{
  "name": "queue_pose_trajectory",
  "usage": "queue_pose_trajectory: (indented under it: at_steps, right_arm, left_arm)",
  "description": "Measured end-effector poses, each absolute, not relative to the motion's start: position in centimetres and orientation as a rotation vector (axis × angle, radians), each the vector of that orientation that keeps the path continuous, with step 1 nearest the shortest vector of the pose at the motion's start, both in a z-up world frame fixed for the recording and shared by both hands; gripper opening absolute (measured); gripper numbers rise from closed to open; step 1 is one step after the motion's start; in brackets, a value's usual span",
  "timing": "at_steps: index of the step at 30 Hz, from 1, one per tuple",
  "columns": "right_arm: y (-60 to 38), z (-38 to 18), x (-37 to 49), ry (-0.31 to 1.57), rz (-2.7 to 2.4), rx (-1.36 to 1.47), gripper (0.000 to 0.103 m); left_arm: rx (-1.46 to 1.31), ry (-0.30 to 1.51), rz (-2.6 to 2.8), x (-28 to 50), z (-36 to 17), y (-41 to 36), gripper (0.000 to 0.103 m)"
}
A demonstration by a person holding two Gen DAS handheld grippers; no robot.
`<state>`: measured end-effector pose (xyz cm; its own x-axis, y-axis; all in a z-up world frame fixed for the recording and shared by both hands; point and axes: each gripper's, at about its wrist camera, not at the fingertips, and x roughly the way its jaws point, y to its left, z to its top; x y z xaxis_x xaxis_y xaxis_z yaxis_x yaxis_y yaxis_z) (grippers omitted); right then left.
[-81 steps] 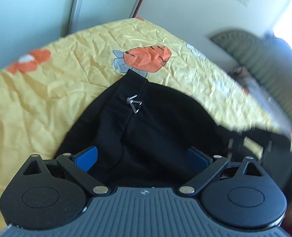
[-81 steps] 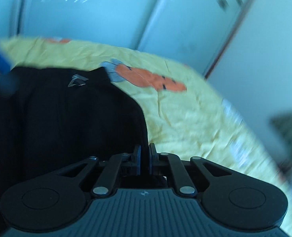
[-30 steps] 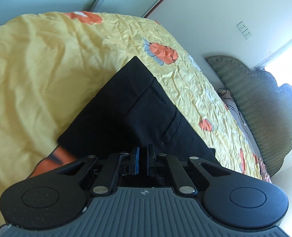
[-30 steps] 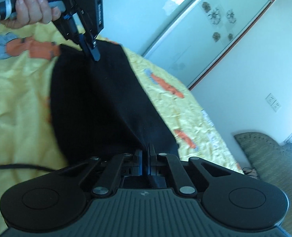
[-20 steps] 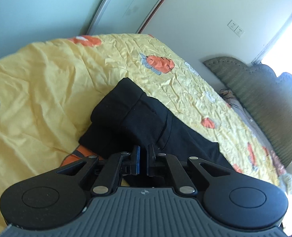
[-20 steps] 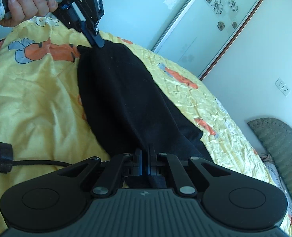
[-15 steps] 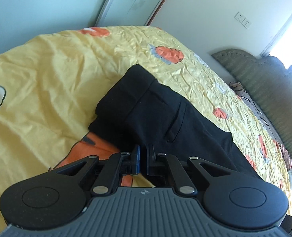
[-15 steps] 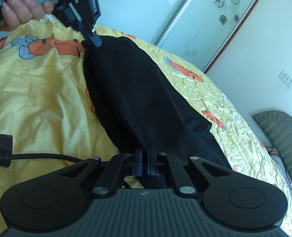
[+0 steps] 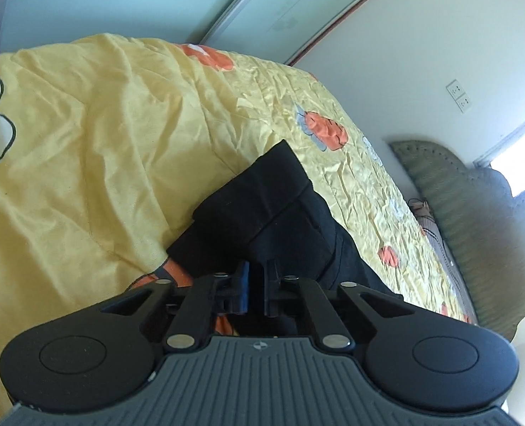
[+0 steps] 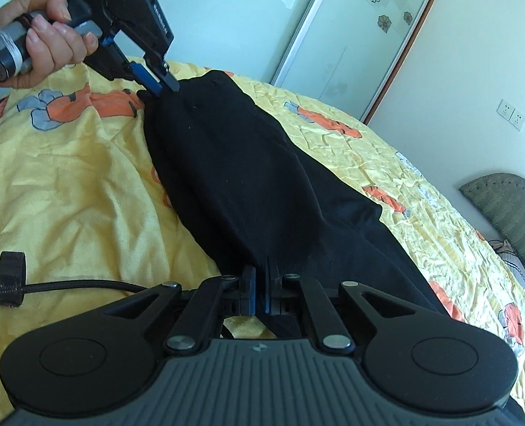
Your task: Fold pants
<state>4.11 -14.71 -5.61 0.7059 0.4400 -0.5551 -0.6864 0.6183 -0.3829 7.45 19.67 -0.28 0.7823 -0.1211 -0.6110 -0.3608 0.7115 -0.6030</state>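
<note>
Here the black cloth pants lie stretched across the yellow carrot-print bedspread, left claw and right claw each pinching an edge.

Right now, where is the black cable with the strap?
In the right wrist view, the black cable lies on the yellow bedsheet at lower left, just left of the right gripper and beside the black pants.

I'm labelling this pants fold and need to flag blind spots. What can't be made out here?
- Leg ends of the pants: right wrist view, cut off behind the right gripper body.
- Cloth inside the left gripper: left wrist view, fingers cover it.
- Where the cable runs: right wrist view, cut by the left edge.
- Bedspread under the pants: covered by the fabric.
</note>
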Motion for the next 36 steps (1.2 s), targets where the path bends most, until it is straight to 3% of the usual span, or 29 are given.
queue_pose_trajectory:
  at_steps: [7,12,15,21,23,25,29,32,36]
  right_arm:
    - [-15.3,-5.2,3.4,0.456,0.686,-0.578,0.004]
    - [-15.5,-5.2,4.0,0.496,0.705,-0.539,0.005]
    - [-15.2,-5.7,3.1,0.476,0.704,-0.587,0.007]
    - [-16.0,-5.4,2.6,0.485,0.703,-0.552,0.007]
    - [-17.2,-4.4,2.5,0.490,0.723,-0.487,0.008]
    - [-19.5,-2.9,2.9,0.462,0.700,-0.321,0.008]
    - [-23.7,-2.5,5.4,0.485,0.512,-0.068,0.008]
    - [-24.8,-5.0,6.7,0.687,0.450,-0.072,0.008]
    - [-29.1,-3.7,4.3,0.602,0.443,0.052,0.009]
  left_arm:
    - [-0.541,0.607,0.222,4.8,1.6,18.1,0.002]
    - [-0.638,0.684,0.226,5.1,0.2,19.4,0.002]
    - [-0.676,0.668,0.191,5.1,0.7,19.7,0.019]
    - [-0.654,0.612,0.123,5.4,3.8,17.6,0.021]
    - [-0.554,0.590,0.080,6.0,5.0,15.2,0.030]
    - [-0.467,0.592,0.006,7.3,5.1,12.3,0.053]
    - [-0.327,0.719,-0.151,10.3,2.9,5.8,0.058]
    - [-0.266,0.856,-0.215,11.5,0.4,2.6,0.055]
    - [-0.122,0.771,-0.327,9.9,0.6,-1.0,0.055]
